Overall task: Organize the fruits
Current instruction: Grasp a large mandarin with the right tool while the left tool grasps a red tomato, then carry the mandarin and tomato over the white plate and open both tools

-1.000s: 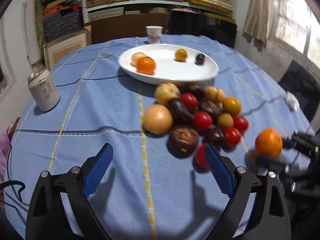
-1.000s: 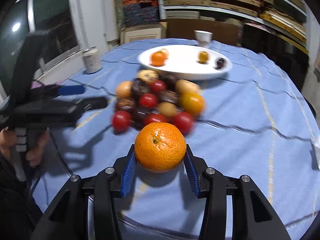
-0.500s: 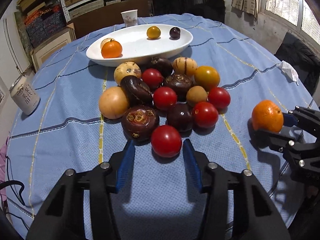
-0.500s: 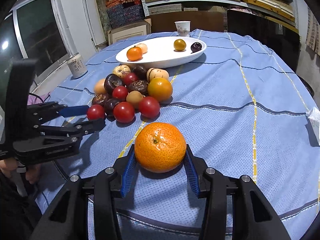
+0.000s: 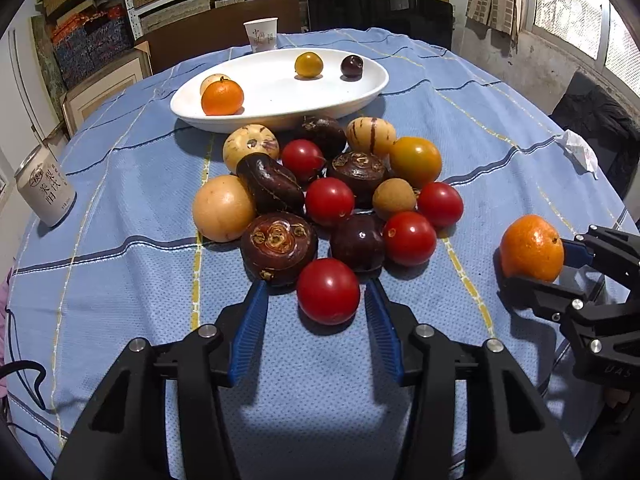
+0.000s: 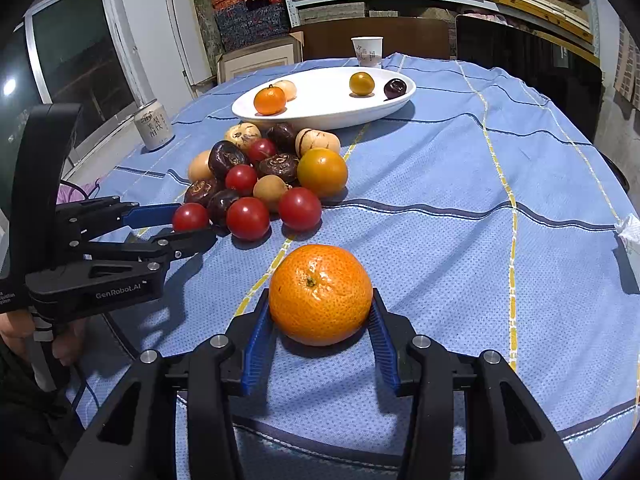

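Left gripper (image 5: 316,300) narrowed round tomato (image 5: 328,291) (untouched), tangerine (image 6: 320,294) clamped

"GenRobot.AI" on the left claw's (image 6: 188,226) black body.

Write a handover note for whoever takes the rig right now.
Left gripper: jaws have just been closing around the round red tomato at the pile's near edge; pads not yet pressing.
Right gripper: shut on the round orange tangerine.
Done: four fruits sit in the white oval plate.
Left: the tangerine, the tomato and the remaining fruit pile on the blue tablecloth.
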`<action>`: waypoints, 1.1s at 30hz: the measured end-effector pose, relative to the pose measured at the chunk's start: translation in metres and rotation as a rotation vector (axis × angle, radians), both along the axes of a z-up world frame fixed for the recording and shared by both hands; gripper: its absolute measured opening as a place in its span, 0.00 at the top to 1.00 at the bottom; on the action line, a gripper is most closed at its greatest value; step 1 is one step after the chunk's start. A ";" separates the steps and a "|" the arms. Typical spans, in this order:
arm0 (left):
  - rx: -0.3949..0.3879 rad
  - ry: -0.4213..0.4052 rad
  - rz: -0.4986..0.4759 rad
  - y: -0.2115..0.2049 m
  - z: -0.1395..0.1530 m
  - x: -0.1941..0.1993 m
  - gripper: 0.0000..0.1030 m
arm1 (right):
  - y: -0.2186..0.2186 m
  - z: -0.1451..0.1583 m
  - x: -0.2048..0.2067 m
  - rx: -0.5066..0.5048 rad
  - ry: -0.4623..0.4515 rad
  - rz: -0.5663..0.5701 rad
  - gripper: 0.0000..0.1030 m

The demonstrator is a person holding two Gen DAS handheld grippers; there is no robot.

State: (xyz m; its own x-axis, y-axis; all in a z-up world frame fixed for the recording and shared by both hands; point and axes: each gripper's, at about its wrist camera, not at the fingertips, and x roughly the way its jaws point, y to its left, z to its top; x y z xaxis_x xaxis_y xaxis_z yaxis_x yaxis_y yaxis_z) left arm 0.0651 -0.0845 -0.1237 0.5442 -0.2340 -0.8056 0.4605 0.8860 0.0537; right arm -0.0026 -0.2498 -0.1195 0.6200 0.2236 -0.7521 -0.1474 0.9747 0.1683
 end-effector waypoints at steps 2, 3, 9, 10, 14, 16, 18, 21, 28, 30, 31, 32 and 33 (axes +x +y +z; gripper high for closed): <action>-0.016 0.004 -0.008 0.001 0.001 0.000 0.67 | 0.000 0.000 0.000 -0.001 0.000 0.000 0.55; -0.025 0.008 -0.016 0.001 0.001 0.000 0.70 | 0.000 0.000 0.000 -0.001 0.000 0.000 0.55; -0.053 -0.011 -0.033 0.003 0.004 -0.006 0.73 | 0.000 0.000 0.000 -0.001 0.000 0.000 0.54; -0.055 -0.014 -0.034 0.004 0.005 -0.007 0.73 | 0.000 0.000 0.000 -0.001 0.000 0.000 0.54; -0.060 -0.024 -0.029 0.006 0.007 -0.010 0.73 | 0.000 0.000 0.000 -0.007 0.004 0.003 0.54; -0.063 -0.027 -0.024 0.008 0.007 -0.010 0.73 | 0.000 0.000 0.000 -0.015 0.005 0.002 0.54; -0.071 -0.031 -0.019 0.009 0.009 -0.011 0.73 | 0.002 0.000 0.001 -0.029 0.010 0.002 0.54; -0.085 -0.028 -0.015 0.012 0.010 -0.010 0.73 | 0.006 0.001 0.004 -0.054 0.020 -0.004 0.53; -0.094 -0.016 -0.020 0.013 0.009 -0.009 0.73 | 0.011 0.010 0.012 -0.085 -0.006 -0.034 0.35; -0.094 -0.015 -0.018 0.013 0.009 -0.009 0.73 | 0.012 0.009 0.014 -0.089 -0.002 -0.043 0.36; -0.096 -0.016 -0.017 0.013 0.009 -0.009 0.73 | 0.013 0.007 0.016 -0.094 0.014 -0.041 0.42; -0.097 -0.016 -0.016 0.013 0.009 -0.009 0.73 | 0.014 0.004 0.017 -0.103 0.030 -0.035 0.53; -0.098 -0.016 -0.014 0.013 0.010 -0.009 0.73 | 0.015 0.004 0.016 -0.105 0.022 -0.034 0.54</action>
